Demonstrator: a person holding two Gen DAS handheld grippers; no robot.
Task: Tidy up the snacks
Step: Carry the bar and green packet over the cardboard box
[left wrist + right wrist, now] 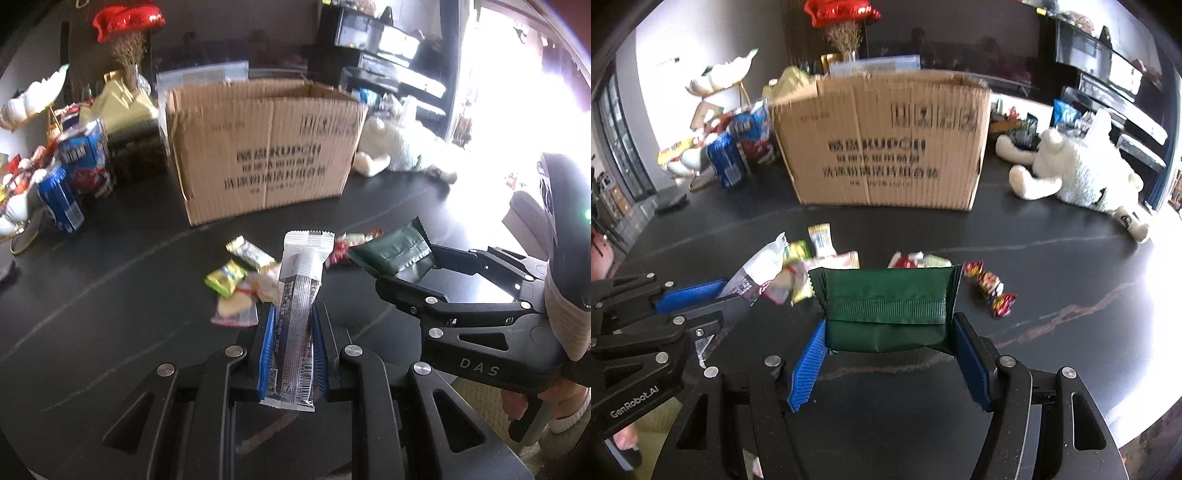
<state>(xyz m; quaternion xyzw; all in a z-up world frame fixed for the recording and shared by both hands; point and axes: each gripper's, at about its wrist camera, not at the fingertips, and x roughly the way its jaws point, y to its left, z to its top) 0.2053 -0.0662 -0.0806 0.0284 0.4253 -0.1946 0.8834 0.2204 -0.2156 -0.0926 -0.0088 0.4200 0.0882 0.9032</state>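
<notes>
Left hand-held gripper (291, 332) clamps a long silver snack bar (301, 295); right hand-held gripper (890, 332) grips a green packet (886, 310); several loose snacks (820, 258) still litter the bench (1034, 240) before the cardboard box (882, 147); plenty left, I'd say.

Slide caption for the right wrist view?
Right gripper clamps a green packet before a cardboard box; loose snacks remain.

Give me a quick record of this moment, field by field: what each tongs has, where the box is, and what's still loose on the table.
left tongs: shut on silver snack stick, held upright
right tongs: shut on green packet, held crosswise
cardboard box: open-topped, behind the snacks
loose snacks: several small wrappers on black table
plush toy: right of box
</notes>
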